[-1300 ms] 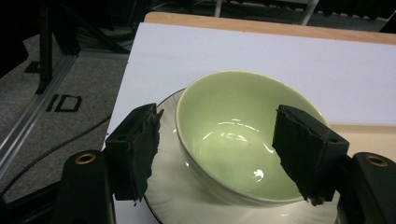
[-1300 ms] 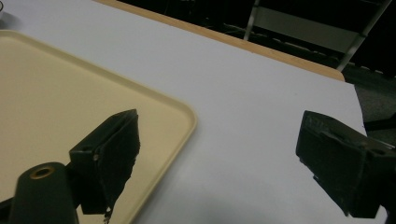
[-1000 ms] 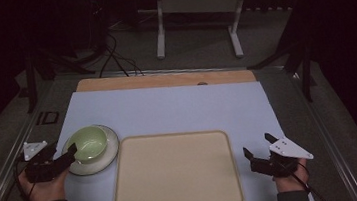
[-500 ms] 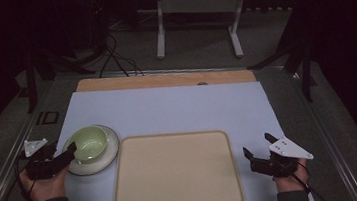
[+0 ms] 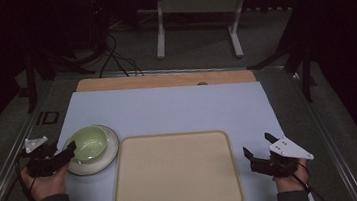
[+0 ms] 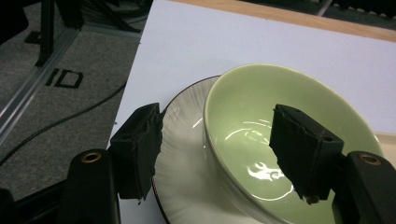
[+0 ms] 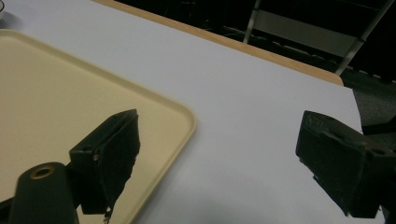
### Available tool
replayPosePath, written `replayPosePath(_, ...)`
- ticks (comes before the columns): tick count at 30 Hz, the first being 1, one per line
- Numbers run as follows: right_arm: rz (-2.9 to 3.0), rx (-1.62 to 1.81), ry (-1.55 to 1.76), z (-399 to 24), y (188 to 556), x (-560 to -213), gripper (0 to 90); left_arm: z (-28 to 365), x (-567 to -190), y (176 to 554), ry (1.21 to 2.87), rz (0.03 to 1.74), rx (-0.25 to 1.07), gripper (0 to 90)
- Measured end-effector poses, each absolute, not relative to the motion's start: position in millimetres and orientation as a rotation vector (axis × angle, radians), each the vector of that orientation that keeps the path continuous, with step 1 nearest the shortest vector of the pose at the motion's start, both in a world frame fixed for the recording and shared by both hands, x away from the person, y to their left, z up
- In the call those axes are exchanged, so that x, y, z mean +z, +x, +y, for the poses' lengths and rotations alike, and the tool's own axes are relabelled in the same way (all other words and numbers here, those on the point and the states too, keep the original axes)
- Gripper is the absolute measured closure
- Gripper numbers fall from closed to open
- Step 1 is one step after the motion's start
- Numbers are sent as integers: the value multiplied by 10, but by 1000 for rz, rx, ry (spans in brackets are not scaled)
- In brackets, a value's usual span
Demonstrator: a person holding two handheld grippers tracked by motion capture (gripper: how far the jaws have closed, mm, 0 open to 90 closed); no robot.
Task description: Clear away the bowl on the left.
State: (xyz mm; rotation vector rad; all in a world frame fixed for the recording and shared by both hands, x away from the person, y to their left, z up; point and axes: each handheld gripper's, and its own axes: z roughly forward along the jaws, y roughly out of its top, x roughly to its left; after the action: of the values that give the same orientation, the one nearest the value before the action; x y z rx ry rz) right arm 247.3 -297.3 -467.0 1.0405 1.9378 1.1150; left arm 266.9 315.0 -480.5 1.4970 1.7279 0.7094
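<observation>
Left tool, jaws spread, straddles the green bowl's near rim at 12 o'clock (right tool released, idle).

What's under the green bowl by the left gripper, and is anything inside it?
The green bowl sits on a white ribbed plate, which lies on the pale blue mat. Inside, only glare shows; one jaw of the left gripper hides part of the interior.

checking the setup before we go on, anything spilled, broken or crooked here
Nothing stands out. The green bowl sits upright and empty on its white plate, and the tray lies flat and square on the table. No spill or crack shows.
</observation>
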Motion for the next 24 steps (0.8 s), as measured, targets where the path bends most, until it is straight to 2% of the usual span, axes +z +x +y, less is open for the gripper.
replayPosePath(24,1929,1120,1046,-2982,2468,-4663,132,3184,-4952,2832,1527,1804,636,379)
